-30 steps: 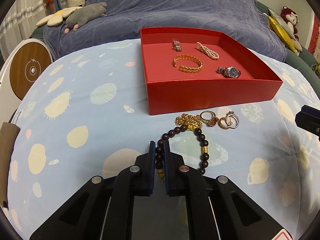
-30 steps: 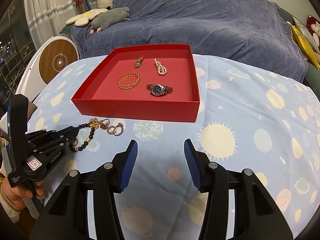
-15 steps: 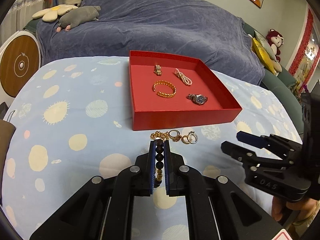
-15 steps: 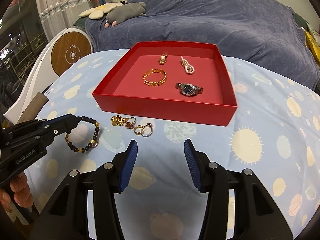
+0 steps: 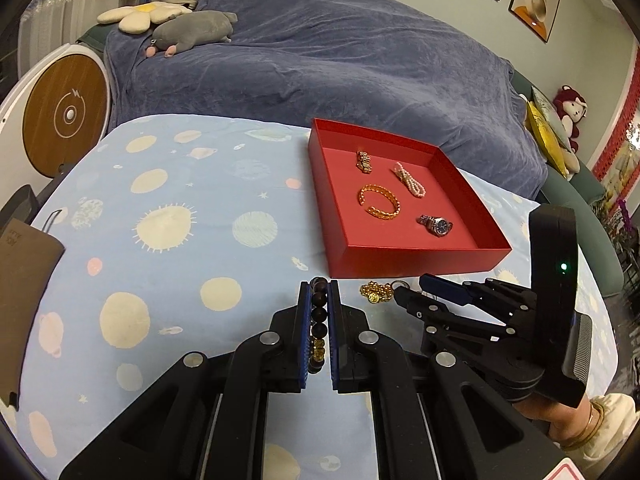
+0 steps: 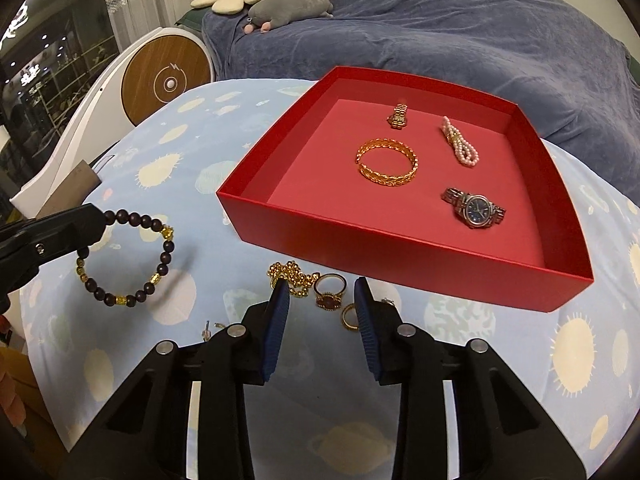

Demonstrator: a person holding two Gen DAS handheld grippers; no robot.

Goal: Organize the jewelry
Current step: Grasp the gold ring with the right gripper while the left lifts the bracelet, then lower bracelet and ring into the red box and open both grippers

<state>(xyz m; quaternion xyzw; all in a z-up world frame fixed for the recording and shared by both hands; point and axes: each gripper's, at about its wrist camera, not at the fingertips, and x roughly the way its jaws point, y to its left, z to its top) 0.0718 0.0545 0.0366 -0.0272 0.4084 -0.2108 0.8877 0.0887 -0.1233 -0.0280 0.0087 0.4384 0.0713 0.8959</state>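
Note:
My left gripper [image 5: 319, 286] is shut on a dark bead bracelet [image 5: 319, 314] with gold beads and holds it above the table; the bracelet hangs as a loop in the right wrist view [image 6: 132, 256]. My right gripper [image 6: 322, 294] is open, low over a gold chain [image 6: 290, 276], a red-stone ring [image 6: 329, 294] and a gold ring [image 6: 350, 319]. The red tray [image 6: 400, 248] holds a gold bangle [image 6: 387, 162], a pearl bracelet [image 6: 460, 146], a wristwatch [image 6: 474, 207] and a small gold piece [image 6: 398, 116].
The table wears a light blue planet-print cloth [image 5: 180, 264]. A blue-covered sofa [image 5: 320, 64] with plush toys stands behind it. A round wooden-faced device [image 5: 66, 114] is at the left. A small earring [image 6: 208, 326] lies by my right gripper.
My left gripper has lifted the bead bracelet off the table and pulled back to the left. My right gripper has moved down and forward over the chain and rings.

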